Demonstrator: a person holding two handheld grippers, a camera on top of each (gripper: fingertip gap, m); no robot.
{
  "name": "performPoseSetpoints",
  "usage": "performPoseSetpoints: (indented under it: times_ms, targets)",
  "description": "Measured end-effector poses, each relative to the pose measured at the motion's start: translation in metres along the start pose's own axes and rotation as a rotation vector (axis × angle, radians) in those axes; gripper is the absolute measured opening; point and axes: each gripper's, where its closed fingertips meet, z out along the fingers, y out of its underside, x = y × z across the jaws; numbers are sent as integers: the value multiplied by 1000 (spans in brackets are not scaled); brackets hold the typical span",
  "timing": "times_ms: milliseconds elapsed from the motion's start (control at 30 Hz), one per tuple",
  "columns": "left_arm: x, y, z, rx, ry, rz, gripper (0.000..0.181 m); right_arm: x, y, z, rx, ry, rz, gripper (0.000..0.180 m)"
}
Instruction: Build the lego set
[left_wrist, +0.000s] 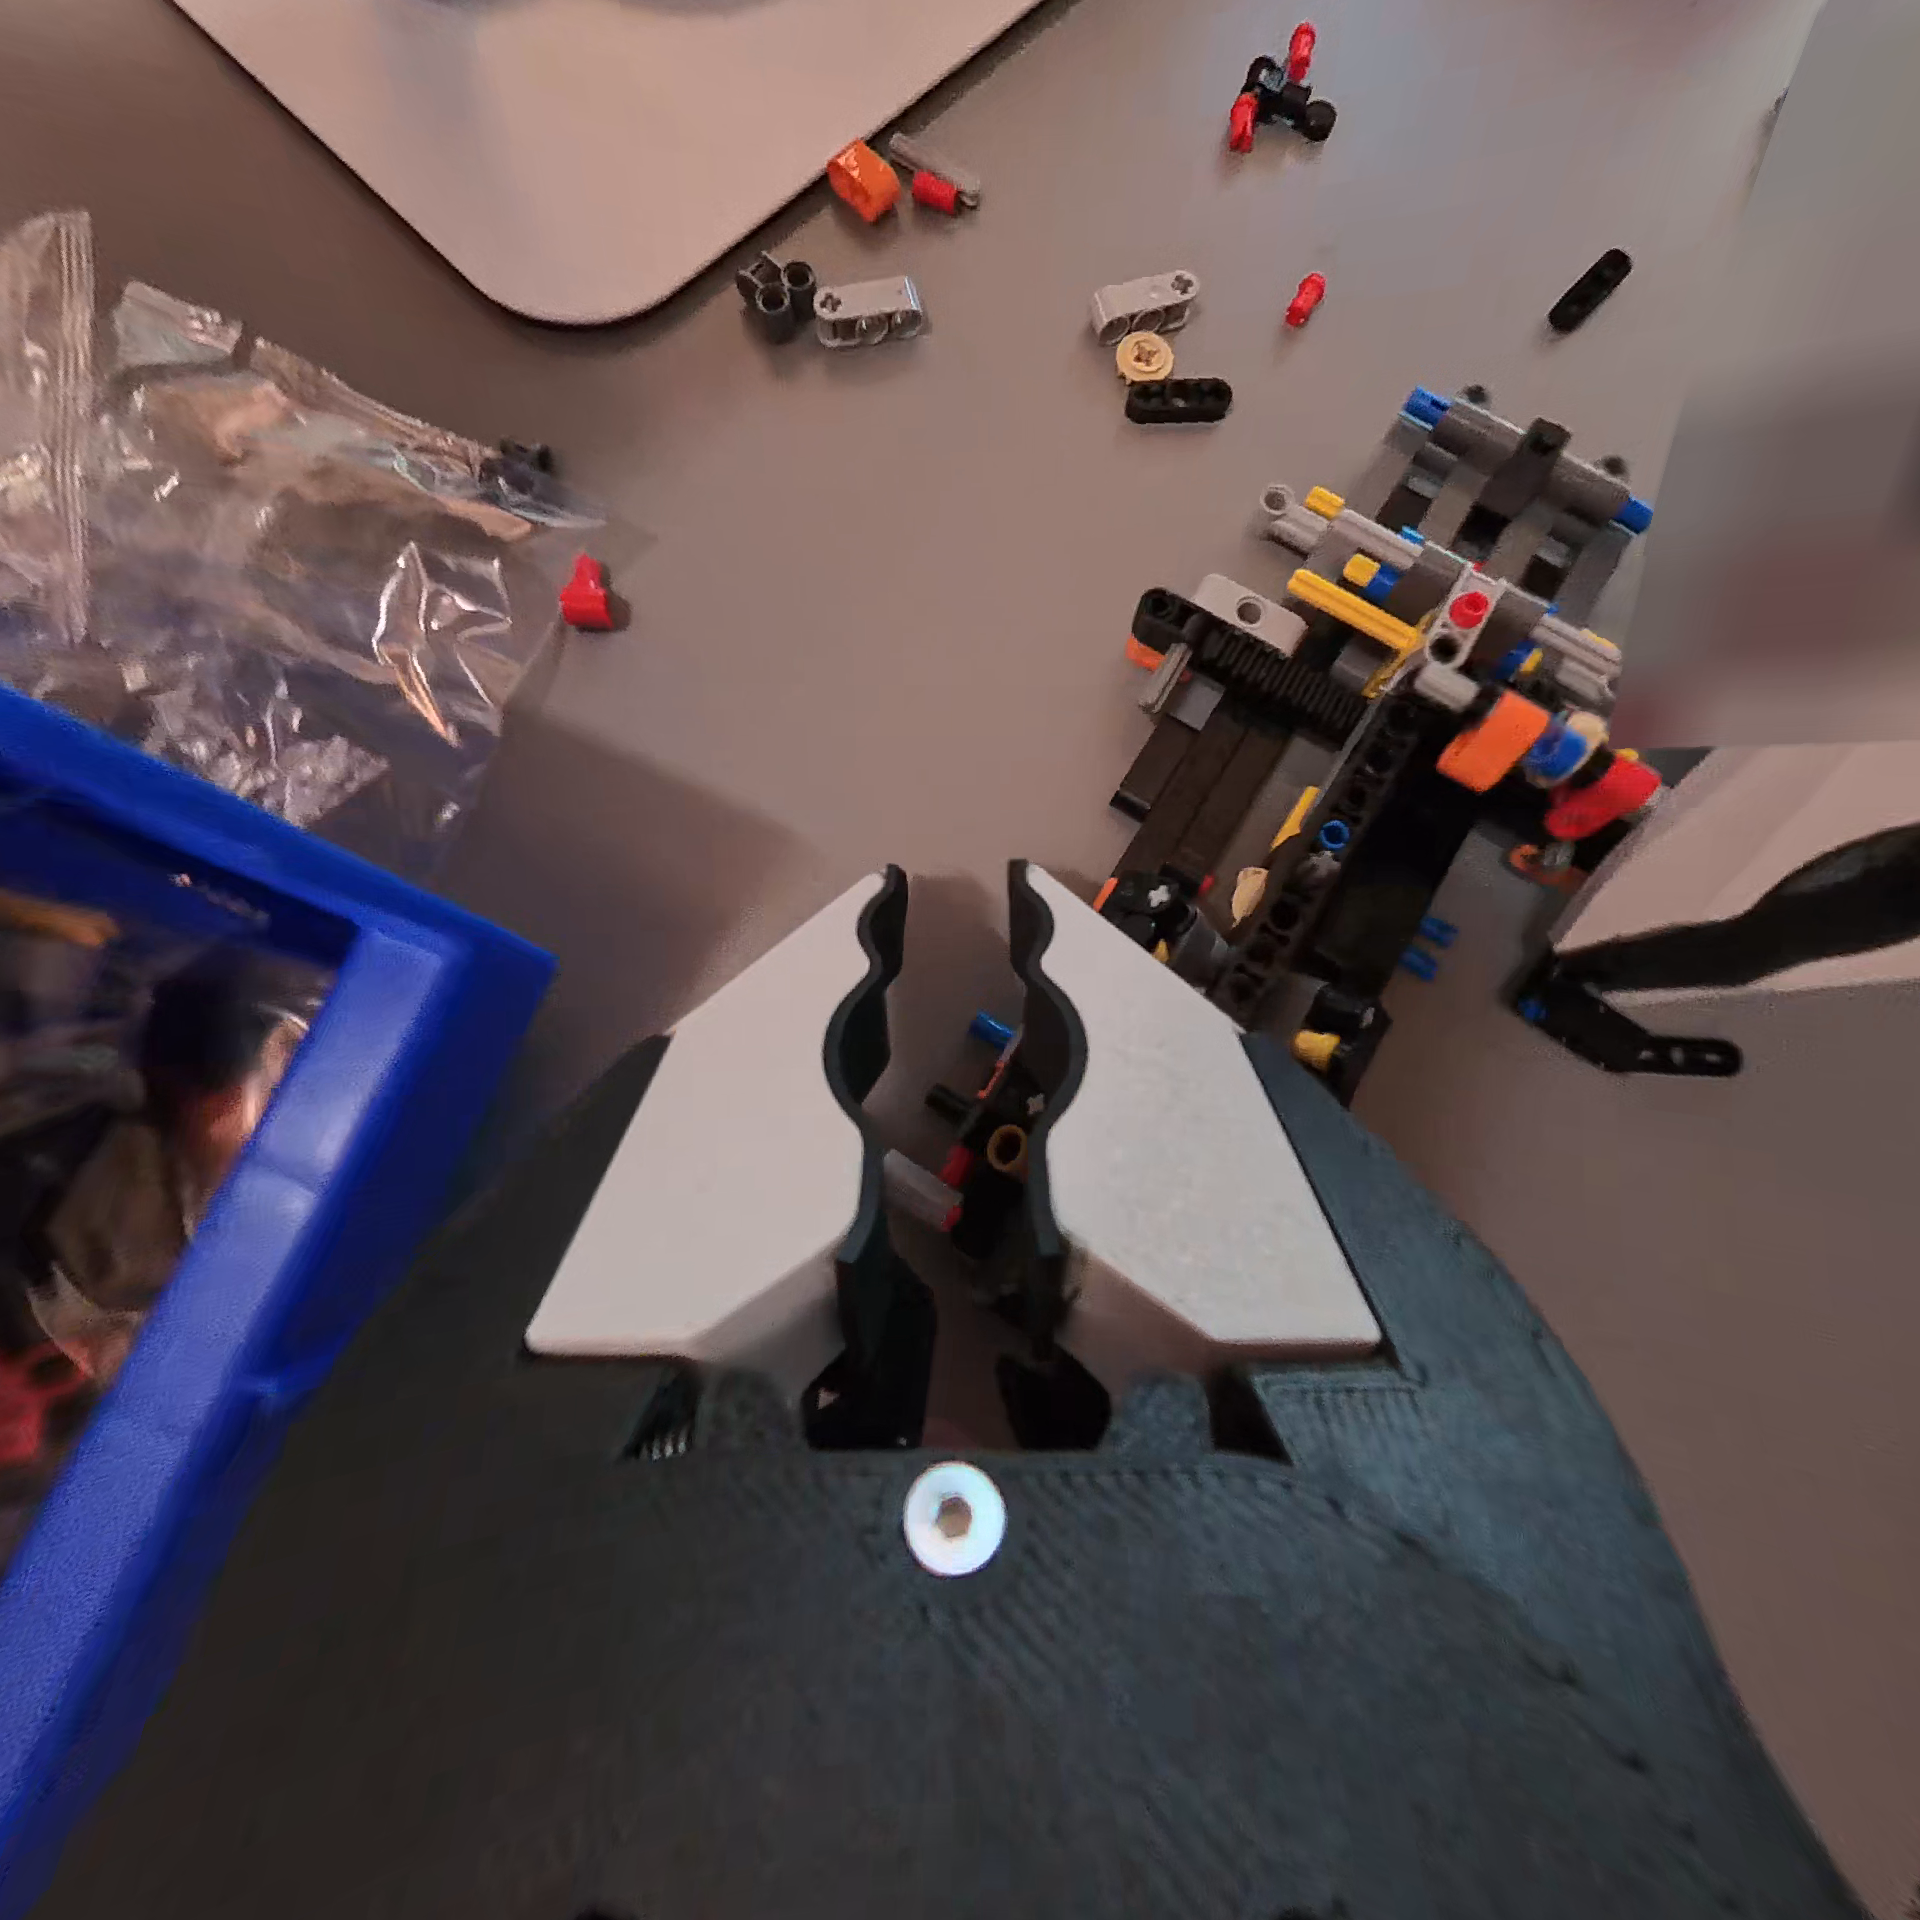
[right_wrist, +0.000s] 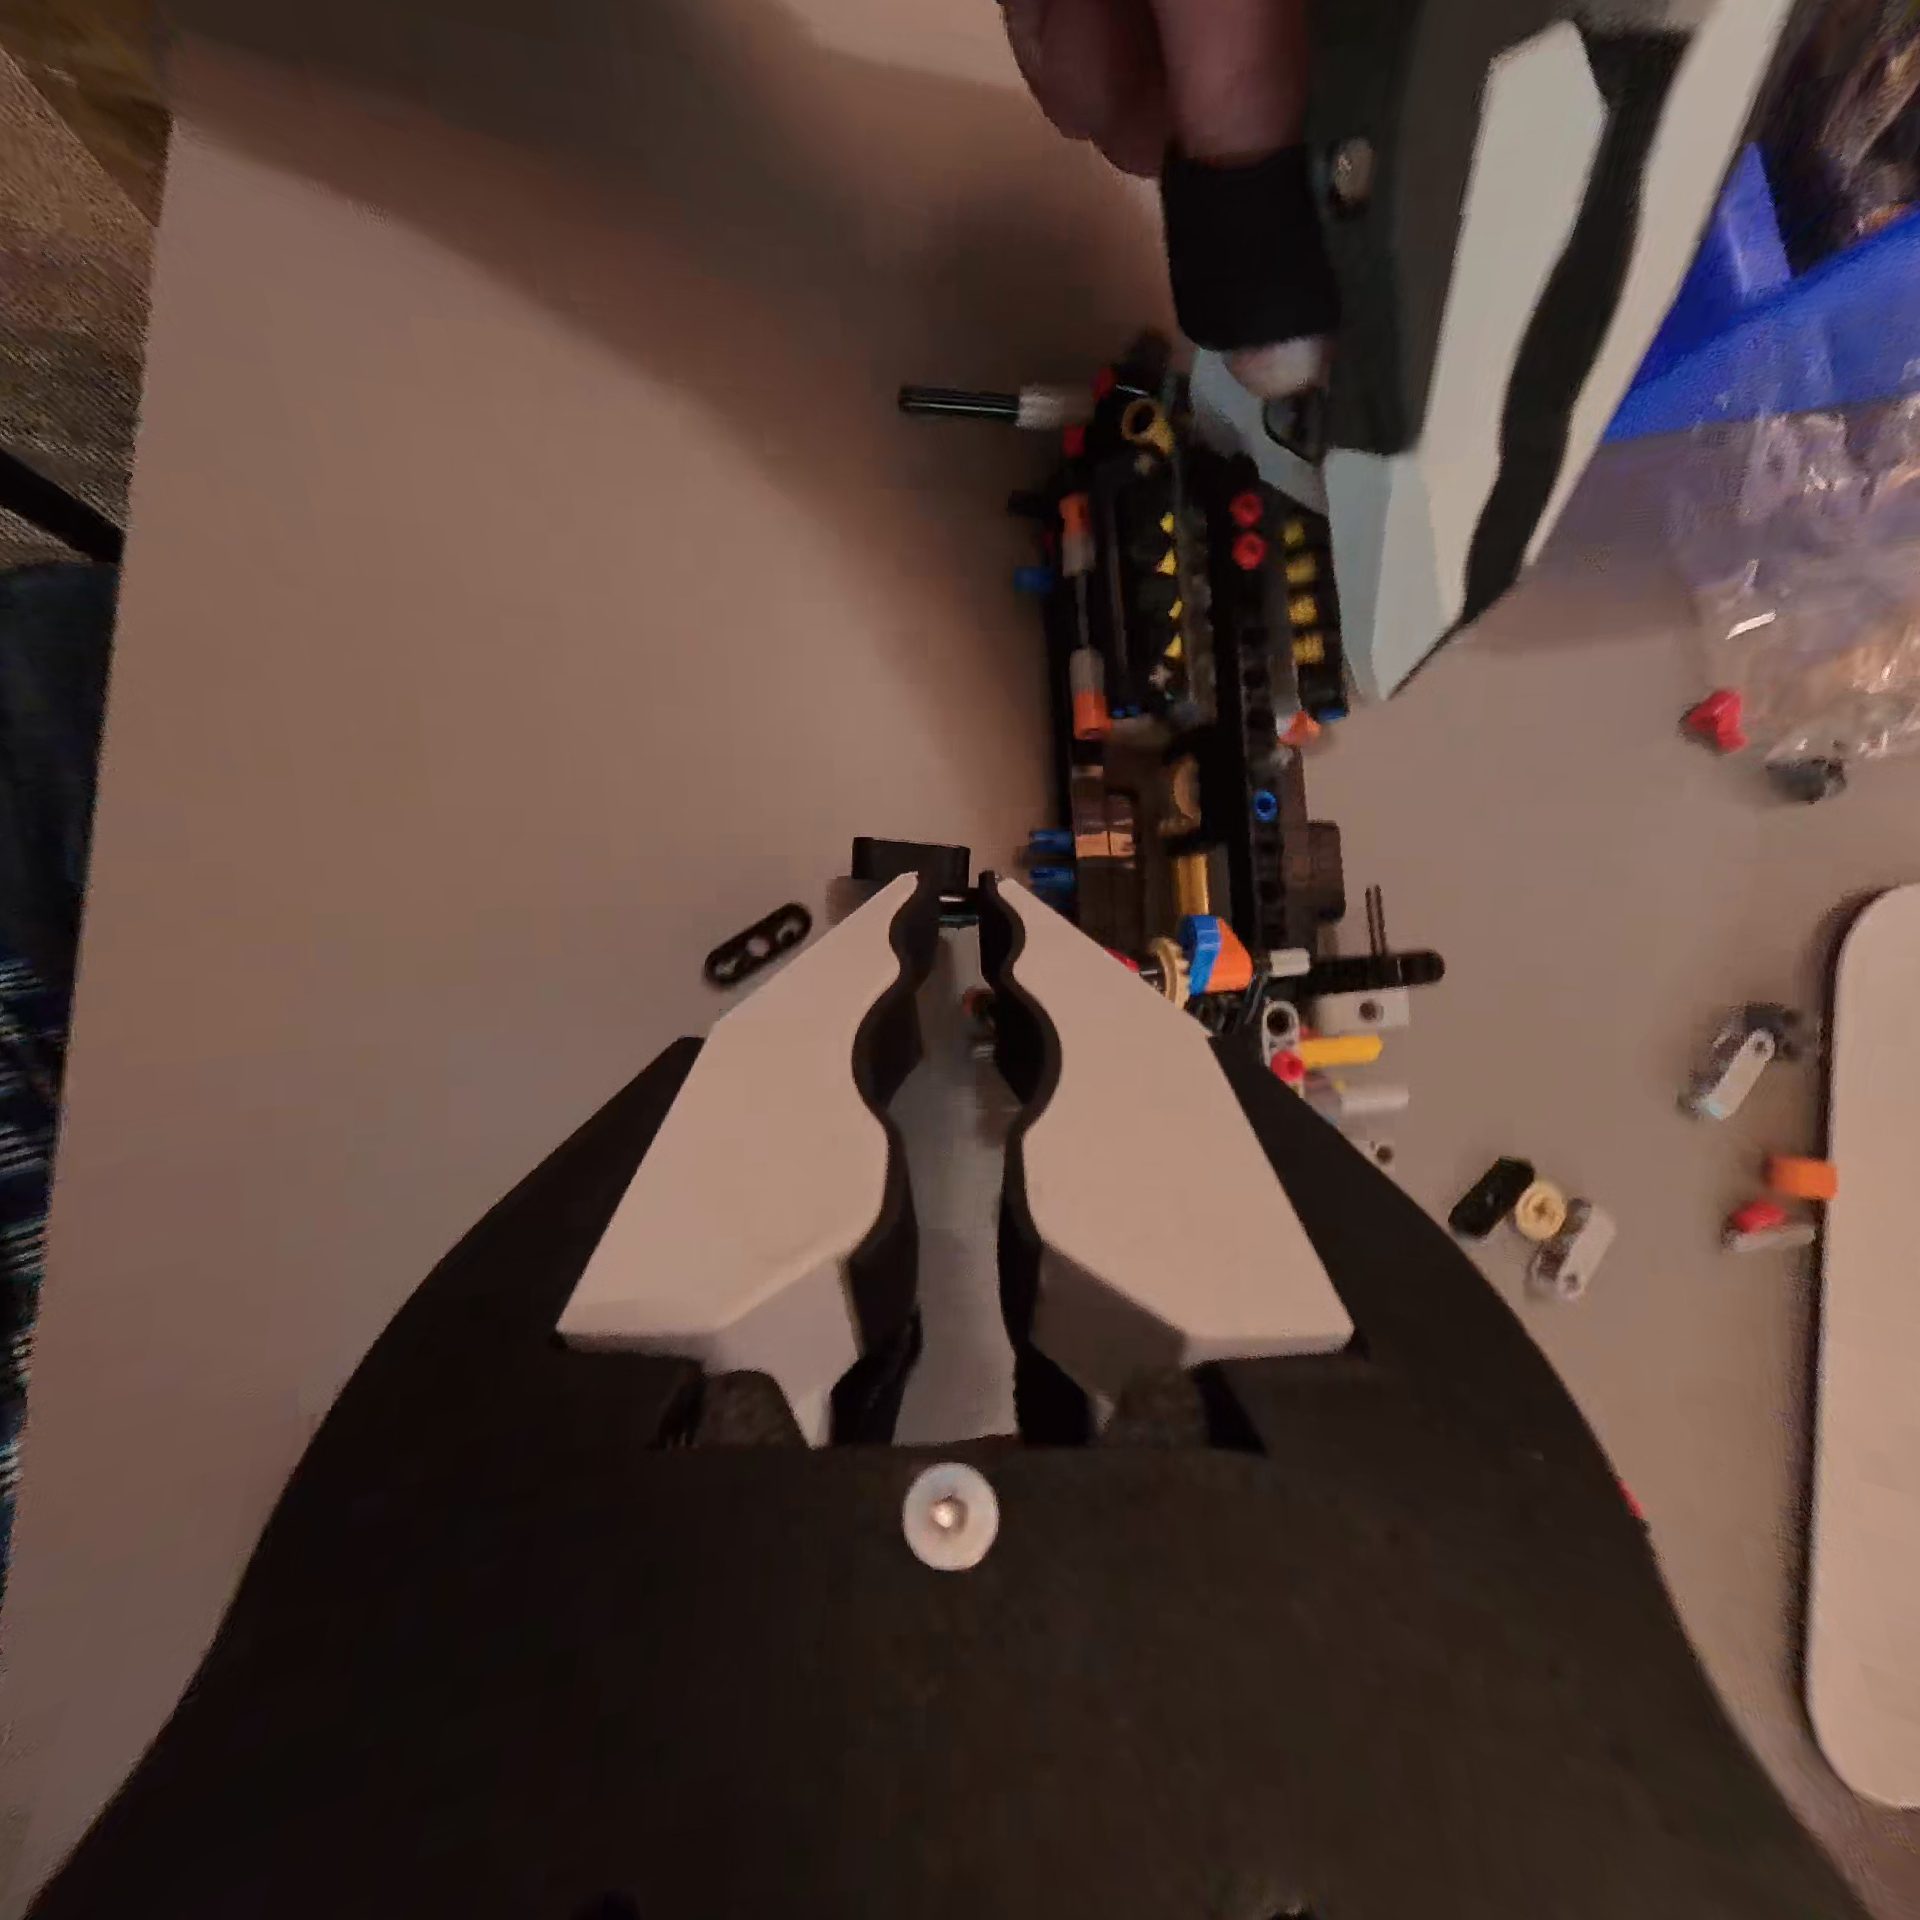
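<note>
The partly built lego model lies on the grey table, made of black beams with yellow, blue, red and orange parts; it also shows in the right wrist view. My left gripper hovers by the model's near end. Its fingertips stand apart with bare table between them, and part of the model shows lower down through the gap. It also shows blurred in the right wrist view. My right gripper is shut on a thin black beam that sticks out past its tips. The left wrist view shows that beam beside the model.
A blue bin and clear plastic bags lie left. A pale board lies at the back. Loose pieces are scattered: an orange part, grey beams, black beams, a red part. A black three-hole beam lies by my right fingers. Across from one pair of fingers to the other is roughly 11 centimeters.
</note>
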Motion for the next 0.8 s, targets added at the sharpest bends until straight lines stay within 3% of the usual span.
performPoseSetpoints:
  times_ms: [367, 467, 567, 800]
  targets:
    - [35, 17, -12, -3, -86, -150, 16, 18, 39, -31, -13, 158, 59, 4]
    - [59, 23, -5, -28, -37, -168, 21, 34, 53, -34, -43, 223, 56, 4]
    - [79, 15, -1, -2, 0, -153, 22, 38, 63, -43, -32, 229, 91, 4]
    - [75, -10, -1, 105, -35, -167, 31, 33, 81, -53, -23, 185, 138, 4]
